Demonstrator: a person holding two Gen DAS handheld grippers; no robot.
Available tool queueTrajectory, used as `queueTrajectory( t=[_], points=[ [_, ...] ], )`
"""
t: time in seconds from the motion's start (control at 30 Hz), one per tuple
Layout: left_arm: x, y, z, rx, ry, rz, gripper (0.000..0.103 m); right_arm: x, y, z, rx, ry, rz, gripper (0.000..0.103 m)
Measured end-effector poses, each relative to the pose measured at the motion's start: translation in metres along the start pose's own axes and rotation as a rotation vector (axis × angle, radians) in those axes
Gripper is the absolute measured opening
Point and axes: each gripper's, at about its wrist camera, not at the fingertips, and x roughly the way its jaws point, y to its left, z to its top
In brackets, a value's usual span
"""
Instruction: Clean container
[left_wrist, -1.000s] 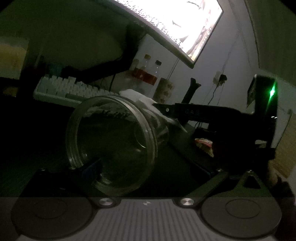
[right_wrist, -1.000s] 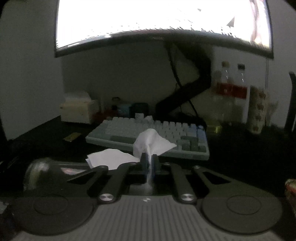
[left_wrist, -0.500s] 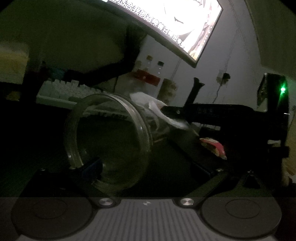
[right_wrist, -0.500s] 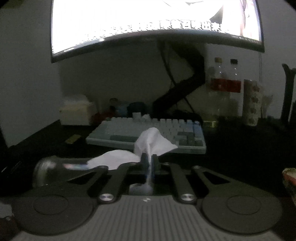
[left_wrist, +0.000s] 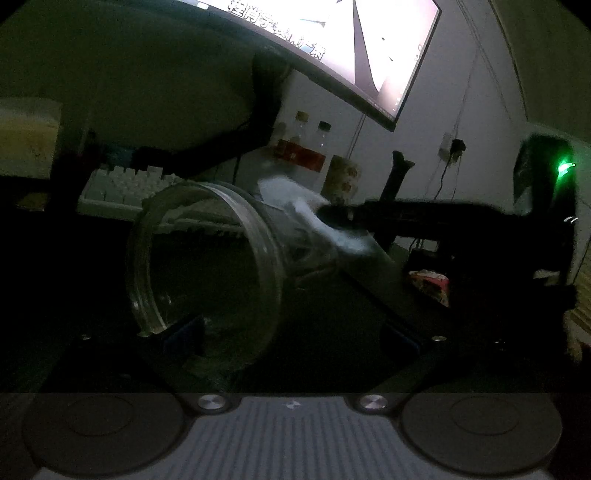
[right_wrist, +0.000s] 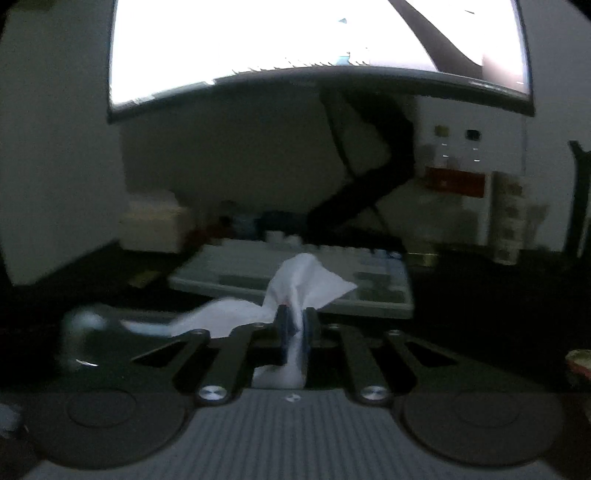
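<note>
A clear glass jar (left_wrist: 207, 273) lies on its side between the fingers of my left gripper (left_wrist: 291, 332), its open mouth facing the camera. The left gripper is shut on the jar. My right gripper (right_wrist: 294, 321) is shut on a white tissue (right_wrist: 303, 280). In the left wrist view the right gripper (left_wrist: 424, 218) comes in from the right and presses the tissue (left_wrist: 306, 210) against the jar's far upper side. In the right wrist view the jar (right_wrist: 88, 339) shows dimly at the lower left, blurred.
The room is dark. A lit monitor (right_wrist: 314, 40) hangs above a pale keyboard (right_wrist: 295, 280). Bottles (left_wrist: 306, 147) and a patterned cup (left_wrist: 341, 177) stand at the back. A tissue box (right_wrist: 155, 225) sits at the left. A snack wrapper (left_wrist: 428, 284) lies at the right.
The right gripper with the tissue has slid along the jar's outer side, and the jar has tilted slightly. The right wrist view is now motion-blurred.
</note>
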Motion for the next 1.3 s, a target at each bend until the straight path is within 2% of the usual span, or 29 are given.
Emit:
queueTrajectory(
  t=[0.07,0.2,0.27,0.3,0.37,0.43,0.47,0.57,0.6,0.67,0.77,0.87,0.9,0.97,1.0,1.03,1.17,1.2,1.3],
  points=[
    [0.000,0.000,0.000,0.005,0.001,0.000,0.103,0.006,-0.006,-0.007,0.018,0.015,0.000,0.008],
    [0.000,-0.008,-0.002,0.051,0.000,0.066,0.102,0.012,-0.035,-0.007,0.169,0.016,0.107,0.008],
    [0.002,-0.015,-0.006,0.100,-0.010,0.099,0.093,0.003,-0.051,-0.005,0.208,0.010,0.138,0.008],
    [0.003,-0.018,-0.009,0.119,-0.015,0.085,0.079,0.000,-0.056,-0.005,0.218,0.005,0.149,0.008],
    [0.002,-0.018,-0.010,0.132,-0.026,0.040,0.065,-0.022,-0.060,-0.004,0.230,-0.011,0.160,0.008],
    [0.002,-0.018,-0.011,0.125,-0.028,0.024,0.030,-0.039,-0.060,-0.005,0.234,-0.026,0.165,0.008],
    [0.002,-0.018,-0.010,0.119,-0.027,0.028,0.021,-0.045,-0.060,-0.005,0.234,-0.032,0.169,0.008],
    [0.001,-0.020,-0.012,0.081,-0.039,0.008,0.012,-0.058,-0.057,-0.008,0.218,-0.043,0.165,0.008],
    [-0.002,-0.023,-0.012,0.090,-0.051,-0.024,0.011,-0.062,-0.057,-0.008,0.213,-0.044,0.164,0.008],
    [-0.008,-0.027,-0.012,0.104,-0.063,-0.095,0.011,-0.068,-0.058,-0.008,0.210,-0.046,0.166,0.009],
    [-0.019,-0.028,-0.009,0.100,-0.045,-0.279,0.011,-0.076,-0.060,-0.007,0.225,-0.061,0.191,0.009],
    [-0.022,-0.037,-0.007,0.144,-0.028,-0.275,0.015,-0.080,-0.054,-0.005,0.223,-0.061,0.227,0.010],
    [-0.022,-0.041,-0.009,0.170,-0.025,-0.250,0.021,-0.081,-0.051,-0.005,0.218,-0.059,0.240,0.010],
    [-0.018,-0.046,-0.013,0.211,-0.015,-0.193,0.039,-0.081,-0.044,-0.006,0.206,-0.051,0.265,0.010],
    [-0.015,-0.047,-0.016,0.216,-0.005,-0.173,0.053,-0.080,-0.040,-0.007,0.196,-0.044,0.285,0.010],
    [-0.011,-0.045,-0.017,0.211,0.009,-0.159,0.059,-0.079,-0.035,-0.007,0.185,-0.037,0.306,0.010],
    [0.001,-0.043,-0.019,0.211,0.046,-0.088,0.067,-0.077,-0.019,-0.006,0.155,-0.019,0.377,0.010],
    [0.001,-0.042,-0.019,0.205,0.041,-0.083,0.081,-0.076,-0.013,-0.005,0.140,-0.015,0.385,0.010],
    [0.001,-0.040,-0.019,0.200,0.030,-0.071,0.083,-0.071,0.007,-0.003,0.079,-0.013,0.398,0.010]
  ],
)
